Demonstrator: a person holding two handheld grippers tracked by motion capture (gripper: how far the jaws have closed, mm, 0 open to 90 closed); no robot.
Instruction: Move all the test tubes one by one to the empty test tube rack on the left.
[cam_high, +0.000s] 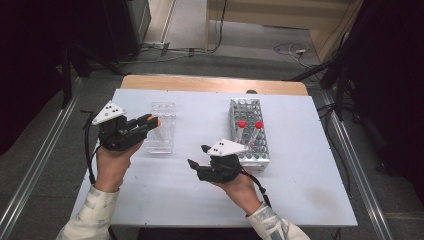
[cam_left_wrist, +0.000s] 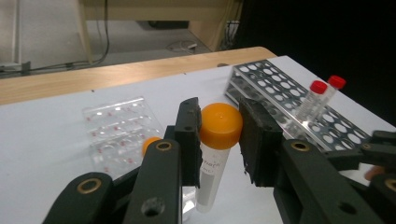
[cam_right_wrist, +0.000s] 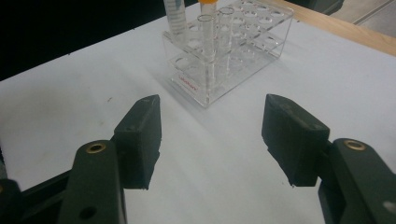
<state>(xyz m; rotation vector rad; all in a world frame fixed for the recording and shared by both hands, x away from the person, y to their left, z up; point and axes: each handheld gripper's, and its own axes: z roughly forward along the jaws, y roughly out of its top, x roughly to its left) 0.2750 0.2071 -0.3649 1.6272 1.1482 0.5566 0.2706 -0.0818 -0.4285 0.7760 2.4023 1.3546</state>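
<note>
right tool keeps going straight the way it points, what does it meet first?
Probably the clear plastic rack: it stands straight ahead of the open right tool, with bare white table between. Depth is hard to judge.

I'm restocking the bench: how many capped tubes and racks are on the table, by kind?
Red-capped clear plastic tubes: 2
Orange-capped clear plastic tubes: 2
Perforated metal rack: 1
Clear acrylic rack: 1
Total: 6
</note>
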